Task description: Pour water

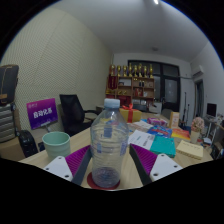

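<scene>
A clear plastic water bottle (pixel 109 140) with a pale blue cap stands upright between my fingers. Its base sits over a round red coaster (pixel 103 181) on the wooden table (pixel 135 172). My gripper (pixel 109 160) is shut on the bottle: the magenta pads (pixel 76 162) press its lower body from both sides with no gap showing. A pale green cup (pixel 57 145) stands on the table to the left of the bottle, beyond the left finger.
Books and colourful boxes (pixel 160 135) crowd the table to the right of the bottle. A purple sign (pixel 42 111) and a black office chair (pixel 72 110) stand at the left. Shelves with bottles (pixel 132 85) line the far wall.
</scene>
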Tool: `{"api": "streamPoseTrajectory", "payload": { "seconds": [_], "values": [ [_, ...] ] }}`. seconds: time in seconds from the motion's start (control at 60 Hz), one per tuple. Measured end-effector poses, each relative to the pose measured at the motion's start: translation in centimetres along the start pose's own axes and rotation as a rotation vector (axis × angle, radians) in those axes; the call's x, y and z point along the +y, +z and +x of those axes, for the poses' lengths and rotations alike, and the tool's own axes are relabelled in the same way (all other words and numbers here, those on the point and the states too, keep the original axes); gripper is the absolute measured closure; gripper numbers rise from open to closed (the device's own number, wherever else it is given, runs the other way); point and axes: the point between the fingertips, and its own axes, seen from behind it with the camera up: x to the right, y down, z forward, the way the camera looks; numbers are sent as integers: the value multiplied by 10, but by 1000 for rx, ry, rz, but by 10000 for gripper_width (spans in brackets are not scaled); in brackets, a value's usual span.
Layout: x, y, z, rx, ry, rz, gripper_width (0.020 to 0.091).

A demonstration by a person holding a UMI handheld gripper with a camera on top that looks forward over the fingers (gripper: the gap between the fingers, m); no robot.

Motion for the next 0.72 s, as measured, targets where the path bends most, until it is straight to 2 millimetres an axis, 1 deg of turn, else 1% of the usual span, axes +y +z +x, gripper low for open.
{"api": "streamPoseTrajectory", "payload": {
  "seconds": [0.067, 0.133, 0.167, 0.183, 0.233, 0.3, 0.433, 0.533, 0.55, 0.567, 0.633, 0.717],
  "values": [
    [2, -12, 4, 7, 2, 4, 271],
    [2, -22, 0, -6, 18, 9, 272],
    [1, -24, -3, -10, 23, 5, 271],
    [2, -33, -4, -13, 24, 1, 272],
    [2, -44, -8, -23, 32, 0, 270],
    [2, -64, -14, -35, 55, -2, 269],
    [0, -116, -23, -34, 82, -7, 272],
    [3, -163, -19, 10, 62, -17, 269],
    [3, -167, -18, 14, 58, -16, 266],
    [3, -177, -19, 16, 55, -12, 265],
    [1, -205, -22, 8, 47, 6, 269],
    [-3, -236, -25, -6, 54, 21, 267]
  ]
}}
